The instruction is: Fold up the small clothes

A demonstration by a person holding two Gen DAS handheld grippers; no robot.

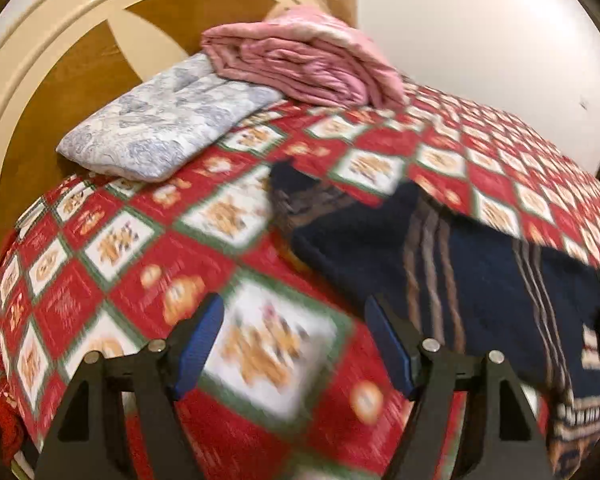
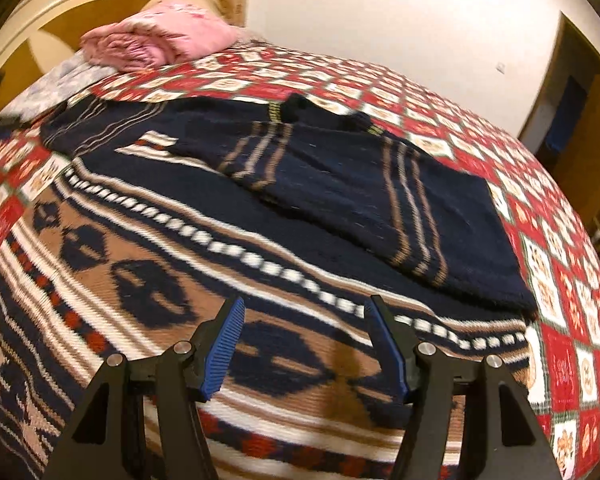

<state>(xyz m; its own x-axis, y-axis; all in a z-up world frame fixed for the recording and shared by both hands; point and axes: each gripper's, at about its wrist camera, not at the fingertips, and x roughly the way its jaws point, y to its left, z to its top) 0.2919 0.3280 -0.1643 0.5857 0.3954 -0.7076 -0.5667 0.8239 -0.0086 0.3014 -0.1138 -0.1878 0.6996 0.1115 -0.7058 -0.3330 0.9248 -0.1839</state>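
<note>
A navy knitted sweater (image 2: 180,248) with tan, white and red patterned bands lies flat on the bed. One striped sleeve (image 2: 372,196) is folded across its body. In the left wrist view the sweater (image 1: 480,272) lies to the right, its collar towards the headboard. My left gripper (image 1: 294,308) is open and empty, above the red checked quilt (image 1: 120,240) just left of the sweater. My right gripper (image 2: 304,312) is open and empty, above the sweater's patterned lower body.
A folded pink blanket (image 1: 304,60) rests on a blue-white pillow (image 1: 168,116) by the cream and wood headboard (image 1: 52,72). The pink blanket also shows in the right wrist view (image 2: 156,40). A white wall (image 2: 400,20) stands behind the bed, with a doorway (image 2: 572,108) at right.
</note>
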